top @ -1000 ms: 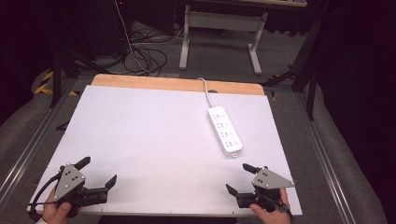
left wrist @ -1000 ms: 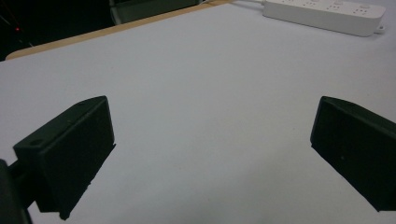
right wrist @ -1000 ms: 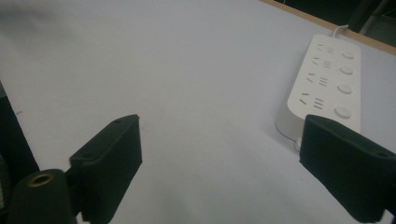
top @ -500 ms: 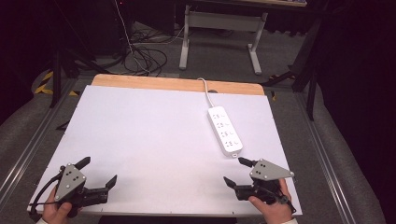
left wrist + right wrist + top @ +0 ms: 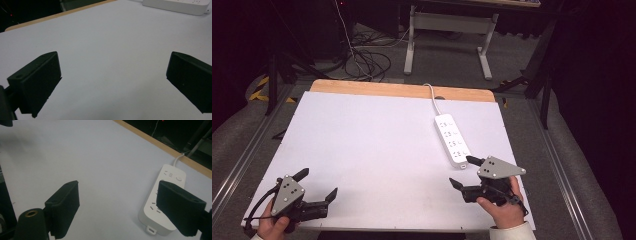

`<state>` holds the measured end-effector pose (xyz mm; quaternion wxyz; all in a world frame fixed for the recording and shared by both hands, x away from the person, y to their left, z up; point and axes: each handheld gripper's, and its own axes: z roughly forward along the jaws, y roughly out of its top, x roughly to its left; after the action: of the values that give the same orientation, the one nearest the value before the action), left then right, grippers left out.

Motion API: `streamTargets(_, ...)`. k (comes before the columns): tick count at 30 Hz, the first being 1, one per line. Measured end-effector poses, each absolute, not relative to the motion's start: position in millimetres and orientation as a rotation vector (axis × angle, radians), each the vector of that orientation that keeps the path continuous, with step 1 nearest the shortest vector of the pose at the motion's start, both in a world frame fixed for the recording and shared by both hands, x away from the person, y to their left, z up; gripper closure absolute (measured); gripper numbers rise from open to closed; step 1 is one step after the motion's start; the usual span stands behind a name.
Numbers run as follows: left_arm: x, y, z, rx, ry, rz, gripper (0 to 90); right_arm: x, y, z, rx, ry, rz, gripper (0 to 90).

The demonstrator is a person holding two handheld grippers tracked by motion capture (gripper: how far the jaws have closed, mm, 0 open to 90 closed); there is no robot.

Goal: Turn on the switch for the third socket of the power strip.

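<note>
Nothing has been picked up yet, as far as I can judge. The power strip lies flat on the right half of the white table, its cord running off over the far wooden edge, and neither gripper touches it. The whole of the work looks to lie ahead: reaching the strip, closing on it, and whatever handling follows.

The right gripper is the one nearest it. It sits low at the near right part of the table, held in the person's right hand, pointing toward the near end of the strip. Its fingers stand wide apart with only bare table between them; in the right gripper view the strip lies just ahead, partly behind the right-side finger, so I would say it is lined up for an approach.

The left gripper rests well apart from the strip, at the near left corner, in the left hand. Its fingers are likewise spread, holding nothing, and the strip shows far off at the top of its view.
</note>
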<state>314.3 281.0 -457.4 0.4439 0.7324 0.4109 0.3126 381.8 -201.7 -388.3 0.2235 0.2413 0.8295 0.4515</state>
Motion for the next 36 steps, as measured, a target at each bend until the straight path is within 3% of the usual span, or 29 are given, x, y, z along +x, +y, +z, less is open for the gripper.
streamTargets(11,314.6,281.4,-457.8,1.818,1.022,0.779,0.0,395.1,-196.4,-376.7,0.641,2.311,1.26,19.5)
streamTargets(20,312.6,282.7,-458.0,1.817,1.03,0.784,0.0,403.5,-195.0,-371.2,0.641,2.283,1.272,26.2)
streamTargets(21,312.1,283.0,-458.2,1.816,1.033,0.778,0.0,405.8,-195.4,-368.6,0.639,2.284,1.283,31.3)
streamTargets(25,309.5,283.2,-458.4,1.816,1.039,0.784,0.0,410.0,-196.2,-365.0,0.651,2.276,1.282,34.1)
streamTargets(32,307.1,285.9,-458.2,1.814,1.051,0.802,0.0,431.5,-201.9,-361.4,0.731,2.288,1.325,57.1)
streamTargets(36,306.9,285.3,-458.6,1.81,1.054,0.796,0.0,440.4,-202.2,-360.1,0.746,2.293,1.295,63.8)
